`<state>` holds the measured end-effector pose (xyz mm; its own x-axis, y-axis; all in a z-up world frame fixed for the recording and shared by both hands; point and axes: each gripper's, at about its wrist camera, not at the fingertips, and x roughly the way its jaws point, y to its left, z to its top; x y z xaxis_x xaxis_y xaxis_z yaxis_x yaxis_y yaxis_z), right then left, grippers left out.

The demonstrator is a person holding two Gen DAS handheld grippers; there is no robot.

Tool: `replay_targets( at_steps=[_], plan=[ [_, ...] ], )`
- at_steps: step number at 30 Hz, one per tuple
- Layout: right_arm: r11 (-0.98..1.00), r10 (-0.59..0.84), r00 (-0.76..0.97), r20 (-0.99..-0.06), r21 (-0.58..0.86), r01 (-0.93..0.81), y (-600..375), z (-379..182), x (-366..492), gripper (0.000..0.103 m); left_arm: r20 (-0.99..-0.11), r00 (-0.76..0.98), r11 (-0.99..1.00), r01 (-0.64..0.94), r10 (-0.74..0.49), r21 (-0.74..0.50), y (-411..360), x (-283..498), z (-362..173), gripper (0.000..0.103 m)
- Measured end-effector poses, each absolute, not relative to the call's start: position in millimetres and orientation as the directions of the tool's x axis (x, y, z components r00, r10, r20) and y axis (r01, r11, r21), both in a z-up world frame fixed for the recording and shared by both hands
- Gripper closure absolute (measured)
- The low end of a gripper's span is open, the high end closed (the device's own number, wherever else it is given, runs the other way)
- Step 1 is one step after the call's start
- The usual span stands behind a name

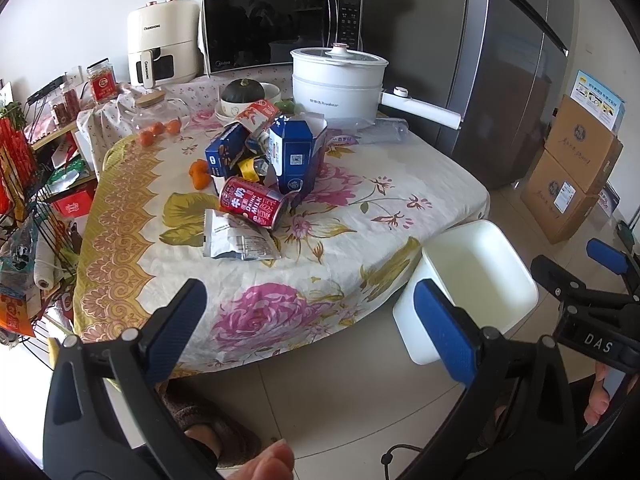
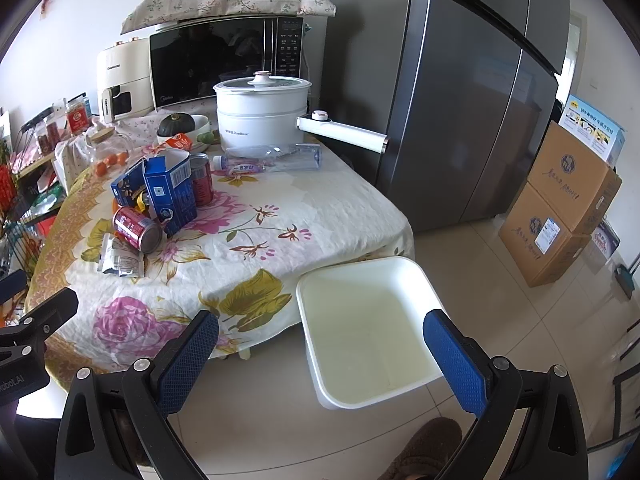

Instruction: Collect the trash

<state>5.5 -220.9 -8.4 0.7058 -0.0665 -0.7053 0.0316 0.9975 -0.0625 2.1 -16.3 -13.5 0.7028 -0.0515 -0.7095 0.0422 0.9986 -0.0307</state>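
Note:
Trash is piled on the floral-cloth table (image 1: 360,216): a red drink can (image 1: 253,201) on its side, a silver snack wrapper (image 1: 236,237), torn blue cartons (image 1: 294,152), and a clear plastic bottle (image 2: 272,160) lying by the pot. A second red can (image 2: 201,179) stands behind the cartons. An empty white bin (image 2: 368,328) stands on the floor at the table's front right corner. My left gripper (image 1: 316,328) is open and empty, hovering before the table's front edge. My right gripper (image 2: 324,356) is open and empty above the bin's near side.
A white electric pot (image 1: 338,80) with a long handle, a microwave (image 1: 280,28), an air fryer (image 1: 162,44), small oranges (image 1: 199,174) and a glass jar stand at the back. A grey fridge (image 2: 460,100) and cardboard boxes (image 2: 560,208) are at the right. A wire rack (image 1: 24,208) stands left.

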Motion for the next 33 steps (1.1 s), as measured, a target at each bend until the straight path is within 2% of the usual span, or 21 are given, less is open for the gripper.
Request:
replay_targets(
  at_steps=[30,33],
  plan=[
    [0.997,-0.081,0.7,-0.709,-0.068,0.046,-226.2,-14.4,2.7,0.0,-0.714,0.697,0.998,0.047,-0.066,-0.046,-15.1,0.6,-15.7,0.0],
    [0.998,-0.055,0.691,-0.721,-0.033,0.046,-228.1,-11.3,5.9,0.0,-0.72,0.689,0.996,0.06,-0.086,-0.063,-14.0,2.4,-14.6,0.0]
  ],
)
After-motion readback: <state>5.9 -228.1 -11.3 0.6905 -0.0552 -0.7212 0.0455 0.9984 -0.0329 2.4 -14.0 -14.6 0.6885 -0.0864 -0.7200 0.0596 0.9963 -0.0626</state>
